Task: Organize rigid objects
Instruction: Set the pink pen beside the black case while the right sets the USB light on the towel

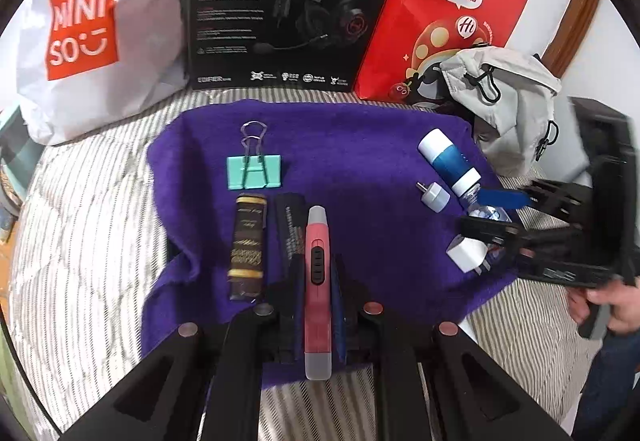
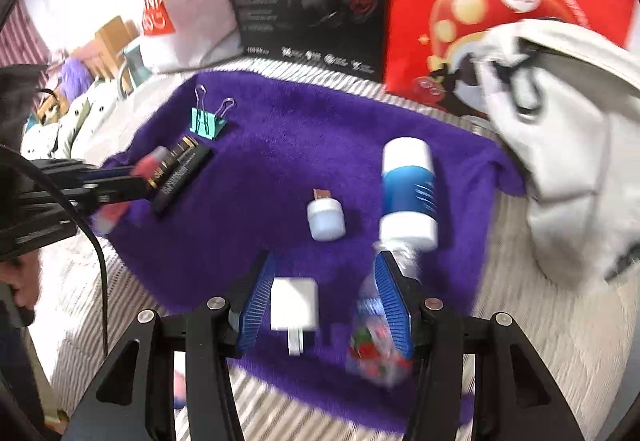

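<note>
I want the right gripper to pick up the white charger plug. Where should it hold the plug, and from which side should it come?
Grip the white charger plug across its two flat side faces, coming from above with the right gripper, whose open jaws already straddle it. It lies flat on the purple cloth, prongs pointing toward the camera, so keep off that end. Probably watch the clear bottle beside the right jaw.

You have a pink utility knife [image 1: 317,293] with grey end caps clamped lengthwise in your left gripper [image 1: 316,281]. Just left of it lie a black bar [image 1: 289,229] and a dark brown, gold-printed bar [image 1: 247,247], side by side, with a mint binder clip [image 1: 253,171] beyond them. To the right lie a white-and-blue bottle [image 2: 407,193], a small white plug-shaped piece [image 2: 326,219], a white charger [image 2: 295,307] with prongs toward you, and a blurred clear packet [image 2: 376,345].
</note>
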A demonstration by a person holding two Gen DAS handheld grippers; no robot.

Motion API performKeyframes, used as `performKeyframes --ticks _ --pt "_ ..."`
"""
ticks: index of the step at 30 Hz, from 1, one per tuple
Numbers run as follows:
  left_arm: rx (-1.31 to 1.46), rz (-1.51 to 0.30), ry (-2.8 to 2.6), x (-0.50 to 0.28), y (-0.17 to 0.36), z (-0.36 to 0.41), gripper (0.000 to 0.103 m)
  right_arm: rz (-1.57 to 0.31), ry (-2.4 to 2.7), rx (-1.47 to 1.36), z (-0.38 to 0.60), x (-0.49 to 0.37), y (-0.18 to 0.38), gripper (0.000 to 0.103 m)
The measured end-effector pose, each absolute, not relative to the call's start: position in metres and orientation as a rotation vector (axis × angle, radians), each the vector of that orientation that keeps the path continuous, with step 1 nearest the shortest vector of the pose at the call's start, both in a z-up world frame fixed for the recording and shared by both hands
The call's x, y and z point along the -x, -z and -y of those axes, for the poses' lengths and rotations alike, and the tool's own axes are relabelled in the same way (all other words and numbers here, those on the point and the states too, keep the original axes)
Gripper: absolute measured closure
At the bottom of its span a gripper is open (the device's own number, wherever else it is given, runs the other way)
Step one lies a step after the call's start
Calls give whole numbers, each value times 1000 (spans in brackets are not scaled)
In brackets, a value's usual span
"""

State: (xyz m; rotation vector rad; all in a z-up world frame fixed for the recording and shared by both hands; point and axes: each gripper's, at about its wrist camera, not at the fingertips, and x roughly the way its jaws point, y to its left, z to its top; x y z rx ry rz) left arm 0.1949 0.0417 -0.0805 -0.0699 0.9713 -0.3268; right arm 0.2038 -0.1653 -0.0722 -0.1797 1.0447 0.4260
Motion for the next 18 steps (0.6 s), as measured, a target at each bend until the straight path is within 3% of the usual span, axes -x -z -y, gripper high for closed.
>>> performKeyframes --ticks 18 --pt "-20 -1038 295 -234 109 3 91 -965 -359 -36 233 -112 38 45"
